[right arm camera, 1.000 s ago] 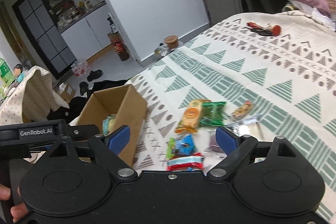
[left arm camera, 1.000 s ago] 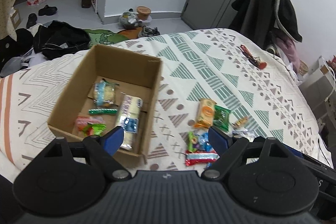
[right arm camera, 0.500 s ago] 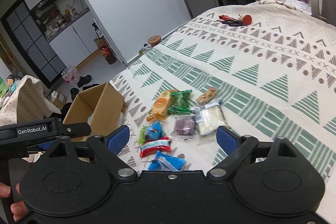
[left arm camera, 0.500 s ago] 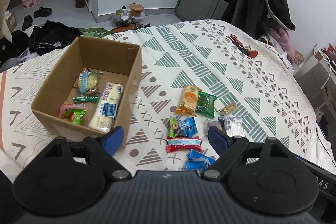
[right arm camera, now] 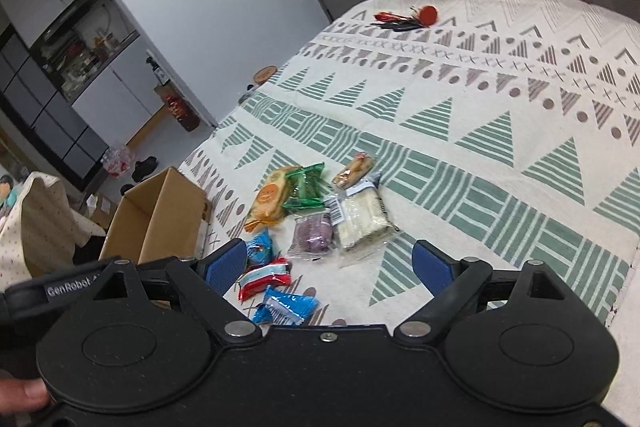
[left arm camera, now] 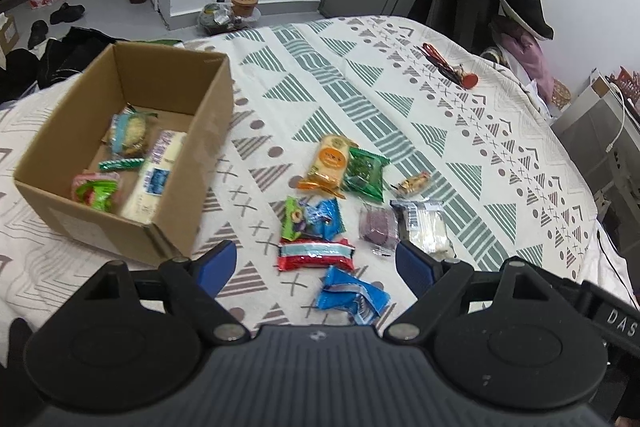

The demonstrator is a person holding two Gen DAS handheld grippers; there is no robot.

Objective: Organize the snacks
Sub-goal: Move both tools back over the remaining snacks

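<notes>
Left gripper [left arm camera: 316,261]: jaws spread wide, empty, hovering above the loose snacks with no contact. Right gripper [right arm camera: 330,263]: likewise wide apart and holding nothing — its left pad [right arm camera: 224,264] overlaps the blue packet [right arm camera: 260,247] in view only.

Cardboard box [left arm camera: 188,163]: sits on the patterned bedspread [left arm camera: 440,131], left of the snack pile, open top up. It contains a long white packet [left arm camera: 154,179] lying along the right wall, plus smaller packets.

Loose snacks lie just right of the box. The red-and-white bar [left arm camera: 316,255] lies crosswise between the left gripper's pads. The orange packet [left arm camera: 326,165] points away from the camera, touching the green packet [left arm camera: 364,173].
</notes>
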